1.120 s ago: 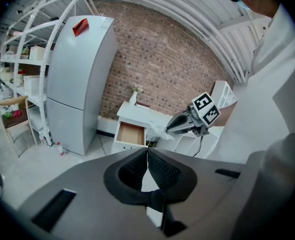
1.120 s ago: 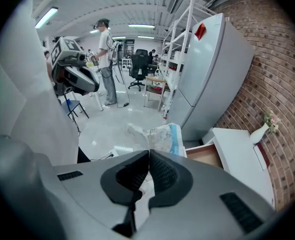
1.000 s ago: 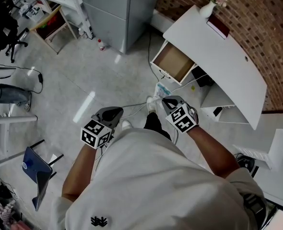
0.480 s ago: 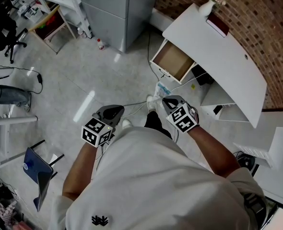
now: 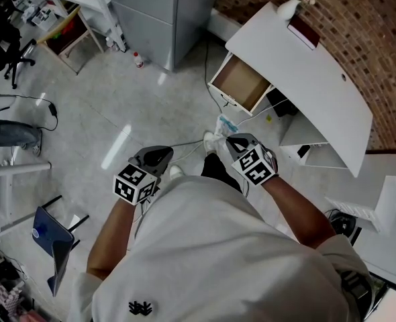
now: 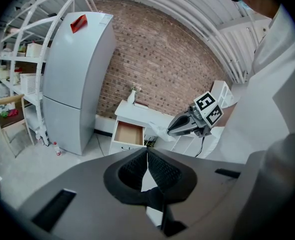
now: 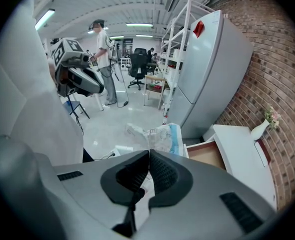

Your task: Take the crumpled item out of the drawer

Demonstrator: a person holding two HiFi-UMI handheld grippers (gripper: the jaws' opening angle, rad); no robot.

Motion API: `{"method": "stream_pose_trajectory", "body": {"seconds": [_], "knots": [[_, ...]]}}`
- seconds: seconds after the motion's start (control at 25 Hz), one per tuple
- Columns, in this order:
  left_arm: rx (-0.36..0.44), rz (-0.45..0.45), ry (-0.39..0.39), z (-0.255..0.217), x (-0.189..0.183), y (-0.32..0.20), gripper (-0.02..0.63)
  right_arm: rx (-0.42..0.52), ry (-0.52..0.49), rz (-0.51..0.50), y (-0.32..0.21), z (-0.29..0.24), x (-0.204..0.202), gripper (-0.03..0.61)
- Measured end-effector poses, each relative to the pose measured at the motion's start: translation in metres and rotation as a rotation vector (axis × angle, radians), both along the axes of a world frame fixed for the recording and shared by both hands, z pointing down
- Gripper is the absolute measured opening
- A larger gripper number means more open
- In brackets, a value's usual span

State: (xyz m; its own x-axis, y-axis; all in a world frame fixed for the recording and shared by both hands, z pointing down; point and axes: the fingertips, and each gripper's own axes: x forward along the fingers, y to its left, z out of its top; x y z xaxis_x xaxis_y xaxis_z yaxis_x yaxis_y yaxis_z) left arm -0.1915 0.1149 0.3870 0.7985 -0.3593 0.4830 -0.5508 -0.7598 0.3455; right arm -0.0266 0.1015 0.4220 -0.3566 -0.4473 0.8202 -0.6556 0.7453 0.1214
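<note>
The crumpled item (image 7: pixel 155 136), a wad of white and blue wrapping, is pinched between the closed fingers of the right gripper (image 5: pixel 233 141) and is held in the air over the floor (image 5: pixel 117 113), well apart from the drawer (image 5: pixel 241 86). The drawer is seen pulled open from the white desk (image 5: pixel 305 79), and nothing can be made out on its brown bottom. The fingers of the left gripper (image 5: pixel 162 155) are pressed together on nothing, and it is held low in front of the body, near the right one.

The step in hand is judged to be the carrying away: the item is out of the drawer, so the task proper looks all but done. What remains is presumably a release, for which a place to set the wad down must be chosen and the right fingers opened; as the wad is light and loose, a low, gentle release would be called for, so that it is not flung or snagged on the pads
</note>
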Motion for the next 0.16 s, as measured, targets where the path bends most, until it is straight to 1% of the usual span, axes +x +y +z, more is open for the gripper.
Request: {"method": "stream_pose_trajectory", "body": {"seconds": [0.16], "knots": [[0.003, 0.006, 0.003, -0.0003, 0.0059, -0.0056, 0.025, -0.002, 0.000, 0.007, -0.0030, 0.0020, 0.0048, 0.029]]}}
